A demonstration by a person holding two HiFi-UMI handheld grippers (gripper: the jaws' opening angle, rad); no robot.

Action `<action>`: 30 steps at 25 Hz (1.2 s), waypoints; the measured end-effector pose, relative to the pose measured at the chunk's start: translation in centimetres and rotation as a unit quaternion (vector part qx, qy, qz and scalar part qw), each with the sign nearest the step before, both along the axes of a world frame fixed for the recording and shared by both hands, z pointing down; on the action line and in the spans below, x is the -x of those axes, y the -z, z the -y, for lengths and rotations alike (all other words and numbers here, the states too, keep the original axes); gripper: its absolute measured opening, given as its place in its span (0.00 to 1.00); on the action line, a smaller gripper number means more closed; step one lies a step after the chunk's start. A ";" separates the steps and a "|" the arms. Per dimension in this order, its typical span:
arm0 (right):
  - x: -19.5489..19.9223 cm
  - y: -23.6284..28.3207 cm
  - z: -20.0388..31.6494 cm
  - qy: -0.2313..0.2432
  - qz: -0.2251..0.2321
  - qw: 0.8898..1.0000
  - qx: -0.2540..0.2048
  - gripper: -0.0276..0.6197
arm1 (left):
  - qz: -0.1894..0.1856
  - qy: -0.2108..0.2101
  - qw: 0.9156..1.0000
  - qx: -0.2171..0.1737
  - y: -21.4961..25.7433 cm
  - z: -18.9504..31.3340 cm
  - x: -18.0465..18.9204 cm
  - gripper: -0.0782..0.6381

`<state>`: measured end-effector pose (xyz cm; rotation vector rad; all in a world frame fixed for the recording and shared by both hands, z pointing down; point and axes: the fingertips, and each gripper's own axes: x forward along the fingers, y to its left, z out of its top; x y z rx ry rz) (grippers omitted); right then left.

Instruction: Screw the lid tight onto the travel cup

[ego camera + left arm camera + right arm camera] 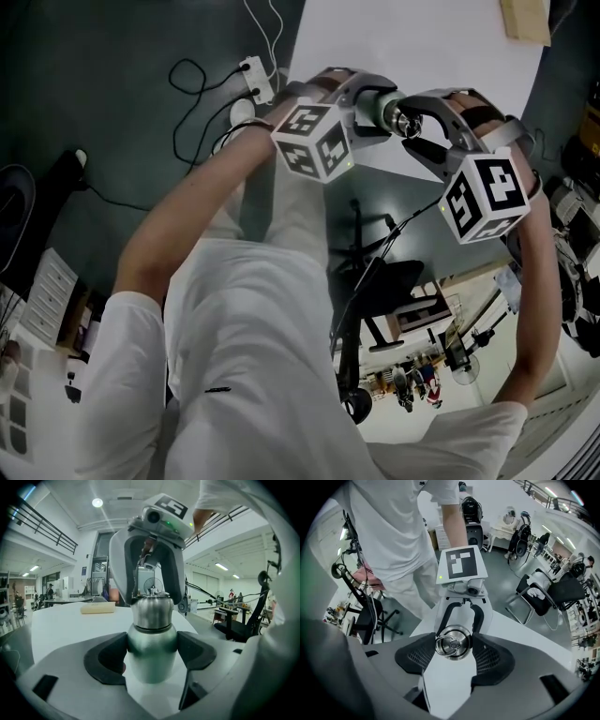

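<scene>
A steel travel cup (151, 656) is held above the white table (61, 627). My left gripper (151, 651) is shut on its rounded body, a black pad pressing each side. Its steel lid (453, 642), with a ring handle on top, sits on the cup's neck. My right gripper (453, 651) comes at the lid end-on, and both its mesh pads touch the lid's rim. In the head view the two grippers meet at the cup (389, 111), left gripper (370, 105) from the left and right gripper (422, 127) from the right. The cup's base is hidden.
A tan block (97, 607) lies on the table behind the cup. Below the grippers stands a black office chair (380, 281). Cables and a power strip (255, 80) lie on the dark floor. More chairs (534, 592) and desks stand beyond.
</scene>
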<state>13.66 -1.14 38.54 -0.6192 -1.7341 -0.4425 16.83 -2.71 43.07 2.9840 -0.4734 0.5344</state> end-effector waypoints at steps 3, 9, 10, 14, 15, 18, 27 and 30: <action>0.0 -0.1 0.0 -0.031 0.005 1.000 0.001 0.41 | -0.001 0.002 1.000 0.000 -0.1 -0.1 0.0 0.56; 0.5 0.3 0.4 -0.166 0.023 0.986 0.015 0.41 | -0.002 0.004 1.000 -0.002 0.1 -0.3 0.1 0.56; 0.5 0.4 0.4 -0.191 0.024 0.981 0.016 0.41 | -0.003 0.005 1.000 -0.001 0.2 -0.3 0.1 0.56; 0.5 0.3 0.8 -0.278 0.027 0.960 0.010 0.41 | -0.004 0.009 1.000 0.001 0.1 -0.2 0.0 0.56; 0.5 0.2 1.0 -0.301 0.029 0.953 0.010 0.41 | -0.004 0.010 1.000 0.001 0.0 -0.1 0.1 0.56; 0.4 0.2 1.3 -0.371 0.044 0.928 0.010 0.41 | -0.004 0.014 1.000 0.002 0.0 -0.1 0.0 0.56; 0.0 0.4 2.3 -0.588 0.076 0.805 -0.021 0.41 | -0.009 0.027 1.000 0.003 0.1 -0.1 0.1 0.56; -0.2 0.3 2.5 -0.647 0.082 0.758 -0.029 0.41 | -0.010 0.031 0.999 0.003 0.0 -0.2 0.2 0.56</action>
